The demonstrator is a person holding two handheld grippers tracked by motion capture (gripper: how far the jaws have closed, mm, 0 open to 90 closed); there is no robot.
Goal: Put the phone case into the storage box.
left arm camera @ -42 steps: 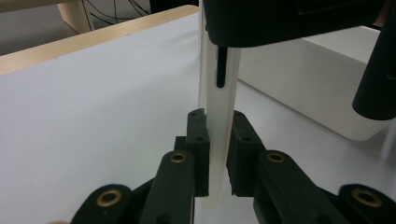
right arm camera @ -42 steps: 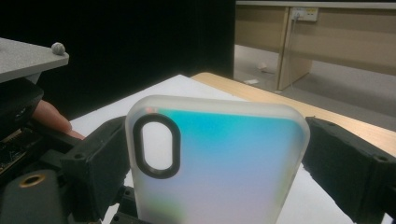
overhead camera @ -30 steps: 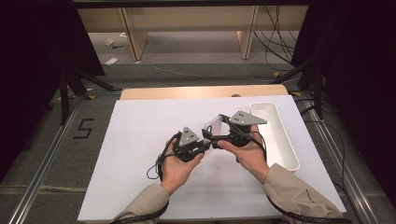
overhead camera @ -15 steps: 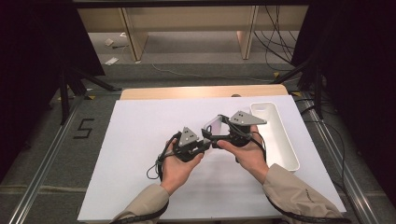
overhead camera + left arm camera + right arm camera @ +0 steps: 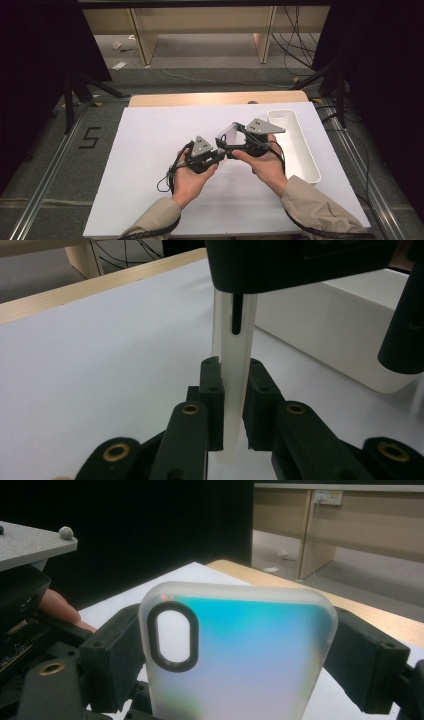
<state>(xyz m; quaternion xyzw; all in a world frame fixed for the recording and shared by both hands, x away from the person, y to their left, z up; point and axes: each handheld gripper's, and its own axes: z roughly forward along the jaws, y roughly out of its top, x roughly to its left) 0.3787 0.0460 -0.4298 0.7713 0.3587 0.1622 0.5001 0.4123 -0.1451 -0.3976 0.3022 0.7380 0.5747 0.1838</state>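
Frosted phone case (image 5: 240,655) with blue-green, perhaps iridescent sheen; black tongs (image 5: 240,645); white tray (image 5: 295,145).

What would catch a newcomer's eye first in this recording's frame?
Above the middle of the white table, both grippers clamp one translucent phone case: the left gripper pinches its thin edge, and the right gripper spans its width. The case has an iridescent blue-green back and a dark-ringed camera cutout. A long white tray lies at the table's right edge.
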